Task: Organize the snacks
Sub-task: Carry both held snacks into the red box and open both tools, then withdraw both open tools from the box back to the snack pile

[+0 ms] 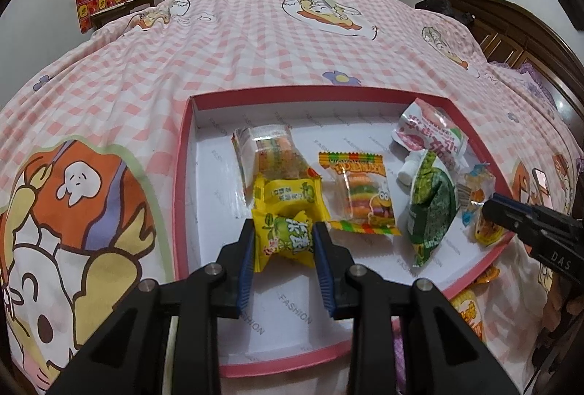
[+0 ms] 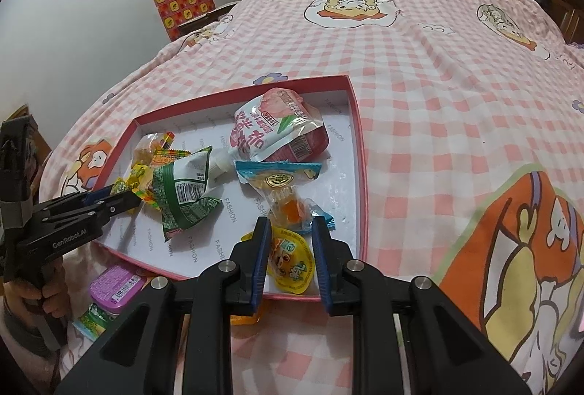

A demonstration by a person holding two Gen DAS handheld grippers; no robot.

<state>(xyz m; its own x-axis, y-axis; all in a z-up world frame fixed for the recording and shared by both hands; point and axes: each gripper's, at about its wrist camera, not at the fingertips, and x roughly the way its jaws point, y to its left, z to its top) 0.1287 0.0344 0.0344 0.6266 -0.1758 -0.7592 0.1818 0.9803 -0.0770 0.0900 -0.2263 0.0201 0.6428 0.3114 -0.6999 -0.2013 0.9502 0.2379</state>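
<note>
**Both grippers clamped on snacks over the pink box**

The left gripper (image 1: 284, 230) is closed on a yellow-green pack (image 1: 286, 237), its blue pads (image 1: 245, 267) pressing the wrapper from both sides. The pack hangs over the white floor of the pink-rimmed box (image 1: 182, 154), at about 7 o'clock within it. Just beyond the pack, at 12 o'clock from it, lies a second yellow pack (image 1: 288, 192), and past that a clear candy bag (image 1: 264, 148). At 3 o'clock from the held pack sits a burger gummy packet (image 1: 359, 192), then a green pouch (image 1: 432, 208) and, at 1 o'clock, a pink pouch (image 1: 429, 135).

The right gripper (image 2: 290, 238) is likewise shut, gripping a yellow jelly cup (image 2: 292, 260) at the box's near edge, about 6 o'clock in the right wrist view. A blue-trimmed sweet (image 2: 283, 188) lies just beyond the cup at 12 o'clock. Outside the box, at 8 o'clock from that gripper, a purple tin (image 2: 115, 285) rests on the checked bedspread (image 2: 438, 73).
</note>
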